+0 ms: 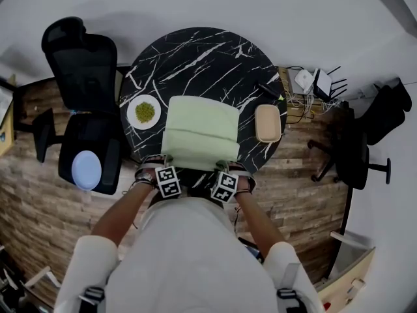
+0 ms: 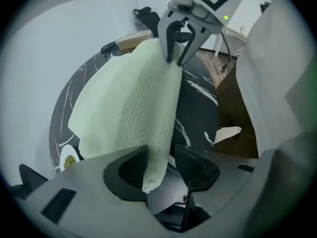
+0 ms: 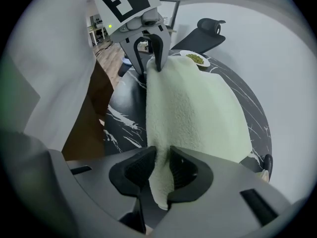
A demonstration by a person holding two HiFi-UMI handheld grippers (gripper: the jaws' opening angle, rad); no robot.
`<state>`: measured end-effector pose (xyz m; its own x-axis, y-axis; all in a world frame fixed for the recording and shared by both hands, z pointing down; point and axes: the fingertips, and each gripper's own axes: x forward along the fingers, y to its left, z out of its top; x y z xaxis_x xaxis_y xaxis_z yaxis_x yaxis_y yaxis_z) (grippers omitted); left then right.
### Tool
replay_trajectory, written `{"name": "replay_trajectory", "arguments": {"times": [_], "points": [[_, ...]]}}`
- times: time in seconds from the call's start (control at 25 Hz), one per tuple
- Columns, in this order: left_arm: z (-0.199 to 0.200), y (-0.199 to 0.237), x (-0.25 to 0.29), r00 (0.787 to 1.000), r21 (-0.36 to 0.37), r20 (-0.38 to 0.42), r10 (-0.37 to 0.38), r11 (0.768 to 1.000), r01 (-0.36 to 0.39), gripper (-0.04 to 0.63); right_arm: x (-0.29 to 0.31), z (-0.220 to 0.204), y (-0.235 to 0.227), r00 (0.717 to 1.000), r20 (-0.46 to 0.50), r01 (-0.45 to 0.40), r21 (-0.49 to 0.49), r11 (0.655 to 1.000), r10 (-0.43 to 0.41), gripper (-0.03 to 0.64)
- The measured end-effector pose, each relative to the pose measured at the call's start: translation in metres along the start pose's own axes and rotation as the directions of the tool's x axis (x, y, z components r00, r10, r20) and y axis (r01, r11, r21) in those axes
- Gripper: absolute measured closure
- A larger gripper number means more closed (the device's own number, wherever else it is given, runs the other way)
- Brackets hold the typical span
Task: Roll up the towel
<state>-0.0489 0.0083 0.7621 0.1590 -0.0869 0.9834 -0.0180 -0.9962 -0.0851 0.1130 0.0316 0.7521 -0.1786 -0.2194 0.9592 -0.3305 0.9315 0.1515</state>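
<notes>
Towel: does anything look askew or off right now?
Uneven grip, jaws of both closing: the left gripper shows a gap beside its corner of the towel; the right gripper pinches its corner.

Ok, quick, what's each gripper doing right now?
Left gripper: jaws closing, towel edge between them, not yet clamped.
Right gripper: jaws closing, pads pinching the towel.

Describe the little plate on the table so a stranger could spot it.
Start at the round black marbled table. Near its left edge, beside the green towel, sits a small white plate. Only it is round and holds a green heap; the beige tray opposite is oblong.
</notes>
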Motion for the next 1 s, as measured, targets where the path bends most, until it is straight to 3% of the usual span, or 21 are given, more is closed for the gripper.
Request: {"name": "replay_trajectory", "arguments": {"times": [0.08, 0.12, 0.16, 0.2, 0.6, 0.84, 1.0], "points": [[0.0, 0.0, 0.0, 1.0, -0.002, -0.001, 0.009, 1.0, -0.009, 0.447, 0.001, 0.003, -0.002, 1.0, 0.004, 0.013, -0.005, 1.0, -0.013, 0.587], [-0.001, 0.002, -0.001, 1.0, 0.004, -0.003, 0.025, 1.0, -0.025, 0.477, 0.001, 0.003, -0.003, 1.0, 0.004, 0.016, -0.006, 1.0, -0.016, 0.597], [-0.002, 0.004, -0.002, 0.999, 0.01, -0.004, 0.043, 0.999, -0.043, 0.562, 0.001, 0.003, -0.004, 1.0, 0.004, 0.017, -0.006, 1.0, -0.017, 0.601], [-0.002, 0.005, -0.003, 0.999, 0.012, -0.002, 0.052, 0.999, -0.052, 0.572, -0.001, 0.003, -0.004, 1.0, 0.005, 0.018, -0.005, 1.0, -0.017, 0.603], [-0.003, -0.005, -0.027, 0.999, -0.008, 0.05, 0.021, 1.0, -0.02, 0.58, -0.024, 0.0, 0.01, 0.997, 0.062, -0.039, 0.049, 0.998, 0.036, 0.609], [-0.011, -0.042, -0.045, 0.996, 0.001, 0.058, -0.072, 0.997, 0.072, 0.58, -0.038, -0.002, 0.05, 0.98, 0.058, -0.191, 0.046, 0.981, 0.188, 0.609], [-0.018, -0.066, -0.064, 0.986, -0.042, 0.067, -0.154, 0.987, 0.157, 0.58, -0.06, 0.004, 0.084, 0.937, 0.056, -0.347, 0.053, 0.936, 0.344, 0.609]]}}
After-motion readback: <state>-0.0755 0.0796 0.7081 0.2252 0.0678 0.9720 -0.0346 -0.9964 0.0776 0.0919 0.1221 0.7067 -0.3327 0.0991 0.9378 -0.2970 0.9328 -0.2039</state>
